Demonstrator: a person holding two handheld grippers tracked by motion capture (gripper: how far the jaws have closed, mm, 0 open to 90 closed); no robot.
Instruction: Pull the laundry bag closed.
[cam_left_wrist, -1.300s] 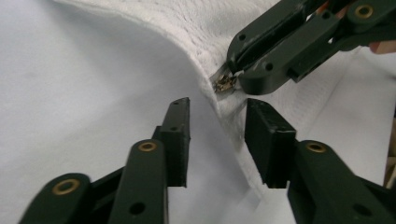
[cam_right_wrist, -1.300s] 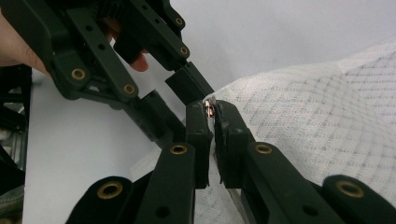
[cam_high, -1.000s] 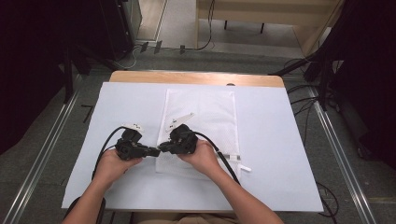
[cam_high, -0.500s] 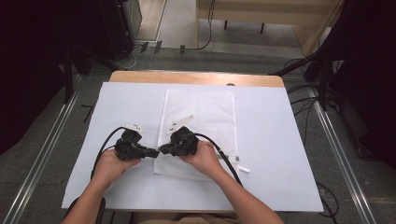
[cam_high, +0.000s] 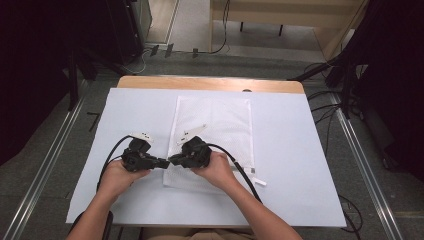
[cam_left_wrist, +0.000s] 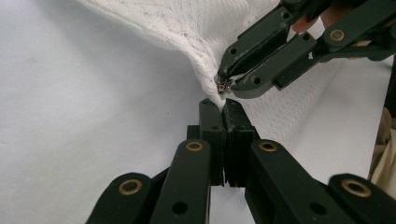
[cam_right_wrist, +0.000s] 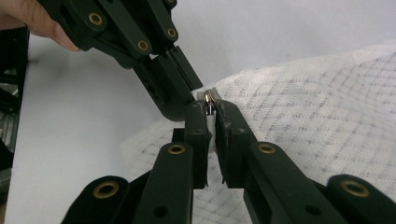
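A white mesh bag (cam_high: 215, 122) lies flat on the white-covered table (cam_high: 300, 150). At the bag's near left corner the two grippers meet tip to tip. My left gripper (cam_high: 165, 163) (cam_left_wrist: 222, 105) is shut on the corner of the mesh bag (cam_left_wrist: 177, 23), which rises in a fold from the jaws. My right gripper (cam_high: 173, 159) (cam_right_wrist: 211, 105) pinches the small metal zipper pull (cam_right_wrist: 208, 99) (cam_left_wrist: 224, 85) at that corner; its jaws have just been opening slightly, with the pull still between them. In the right gripper view the left gripper (cam_right_wrist: 194, 88) comes in from the upper left.
A small white tag (cam_high: 257, 181) lies by the bag's near right corner beside the right gripper's cable (cam_high: 240, 167). The wooden table edge (cam_high: 210, 83) shows at the back. Metal rails (cam_high: 45, 165) and floor cables (cam_high: 325, 100) flank the table.
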